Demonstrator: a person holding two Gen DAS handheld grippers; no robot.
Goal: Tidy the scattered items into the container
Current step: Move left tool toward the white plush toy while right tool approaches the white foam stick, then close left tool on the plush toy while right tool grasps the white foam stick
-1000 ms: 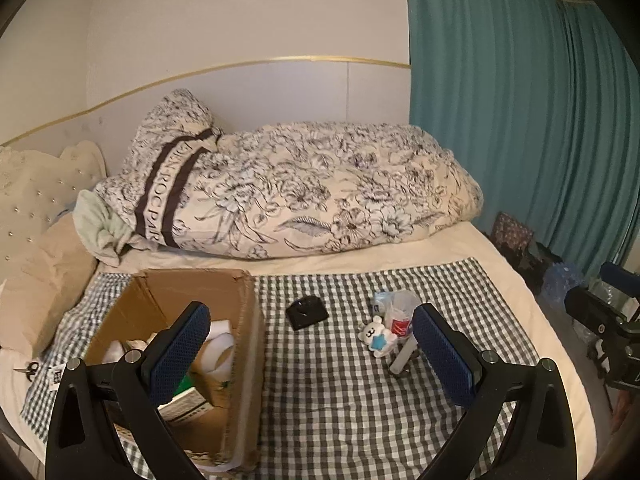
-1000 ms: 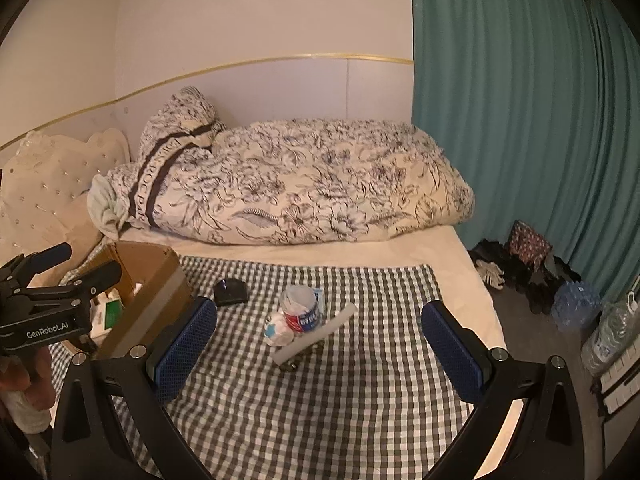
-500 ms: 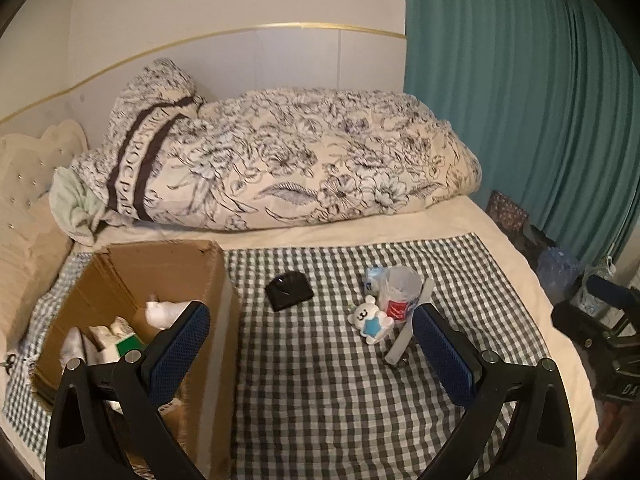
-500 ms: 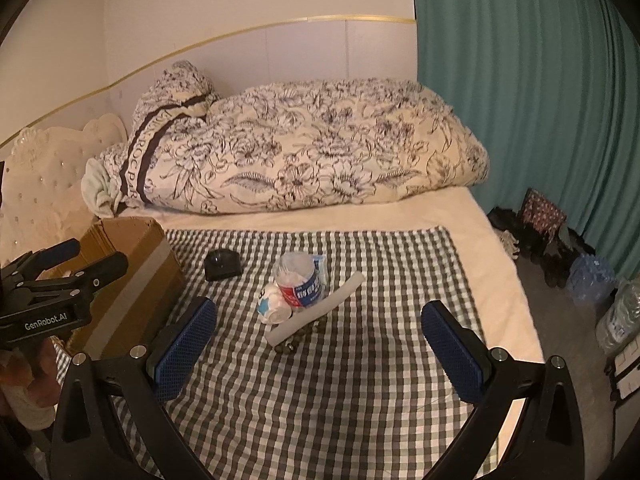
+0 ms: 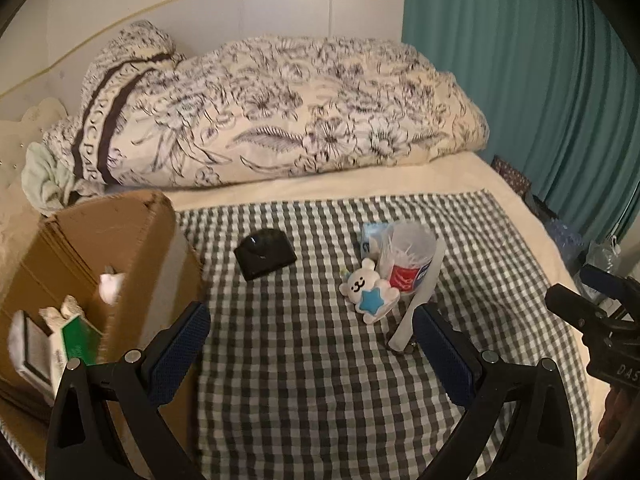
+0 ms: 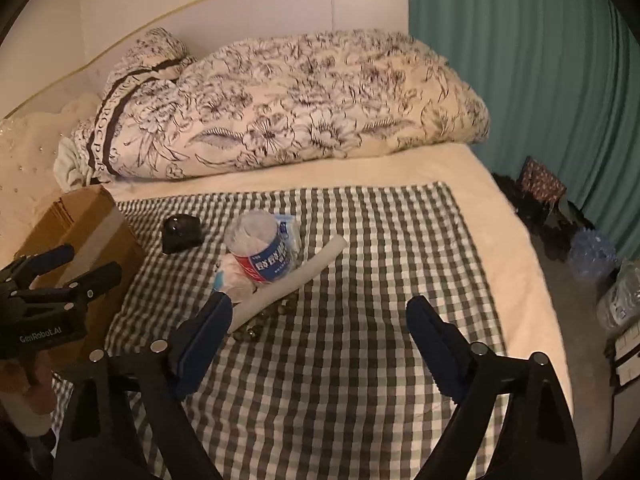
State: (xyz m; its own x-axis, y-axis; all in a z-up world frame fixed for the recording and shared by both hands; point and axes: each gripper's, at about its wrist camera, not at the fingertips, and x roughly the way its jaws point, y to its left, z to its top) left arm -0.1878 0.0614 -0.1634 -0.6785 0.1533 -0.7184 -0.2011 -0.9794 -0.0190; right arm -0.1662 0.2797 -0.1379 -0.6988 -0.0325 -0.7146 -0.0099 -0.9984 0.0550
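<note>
Cardboard box (image 5: 120,240) beside checked cloth (image 5: 320,380) (items clustered on it)

Floral duvet (image 5: 280,108), teal curtain (image 5: 520,80), checked cloth (image 5: 320,380)

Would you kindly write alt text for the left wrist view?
An open left tool, holding nothing, hangs over a checked cloth on a bed. Ahead lie a black pouch, a bear toy, a clear swab jar and a white stick; a cardboard box stands left.
</note>
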